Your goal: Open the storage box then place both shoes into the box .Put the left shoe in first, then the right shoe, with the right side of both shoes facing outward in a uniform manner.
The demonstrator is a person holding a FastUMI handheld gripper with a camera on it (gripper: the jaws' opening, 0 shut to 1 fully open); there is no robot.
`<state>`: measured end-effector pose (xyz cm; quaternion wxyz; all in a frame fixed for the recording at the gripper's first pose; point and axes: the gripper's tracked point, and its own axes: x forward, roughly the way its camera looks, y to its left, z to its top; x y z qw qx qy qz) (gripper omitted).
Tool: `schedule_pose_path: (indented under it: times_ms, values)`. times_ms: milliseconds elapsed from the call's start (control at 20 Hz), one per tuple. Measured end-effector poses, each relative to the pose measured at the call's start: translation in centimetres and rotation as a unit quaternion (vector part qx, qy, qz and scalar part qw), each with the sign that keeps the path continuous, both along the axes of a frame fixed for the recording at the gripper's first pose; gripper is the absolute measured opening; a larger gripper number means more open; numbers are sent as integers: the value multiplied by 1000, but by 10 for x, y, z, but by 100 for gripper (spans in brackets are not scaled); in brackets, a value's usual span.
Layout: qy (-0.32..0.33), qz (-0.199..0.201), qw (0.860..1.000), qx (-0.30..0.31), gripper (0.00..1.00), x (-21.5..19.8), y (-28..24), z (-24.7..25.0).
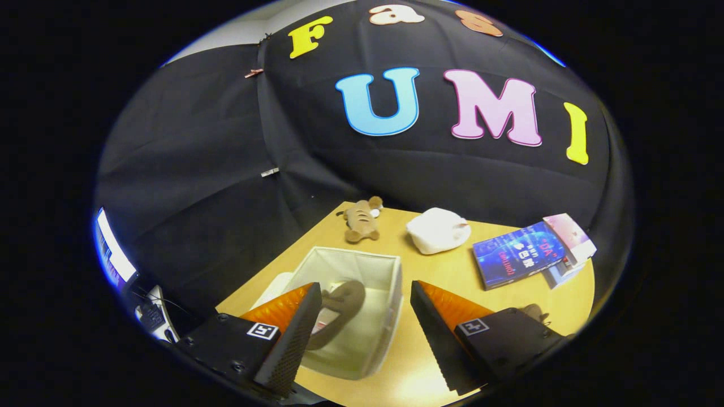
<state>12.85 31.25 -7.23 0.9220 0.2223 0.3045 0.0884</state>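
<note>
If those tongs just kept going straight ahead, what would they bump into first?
Probably the storage box with a shoe inside, lying just ahead between the open tongs. Depth is hard to judge here.

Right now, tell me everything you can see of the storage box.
The storage box is a pale, off-white fabric-looking bin with soft, straight walls and an open top. It stands upright on the wooden table, just ahead of the open gripper, near the table's edge. One dark brown shoe lies inside, partly hidden by a finger. Something white lies against the box's outer side; I cannot tell what.
</note>
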Motion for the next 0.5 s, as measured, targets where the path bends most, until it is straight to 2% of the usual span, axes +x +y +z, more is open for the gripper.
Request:
schedule_pose_path:
  times_ms: [250, 500]
  values:
    - [21, -16, 999, -34, 99, -48, -90, -36]
    - [77, -56, 993, -76, 98, -103, -174, -105]
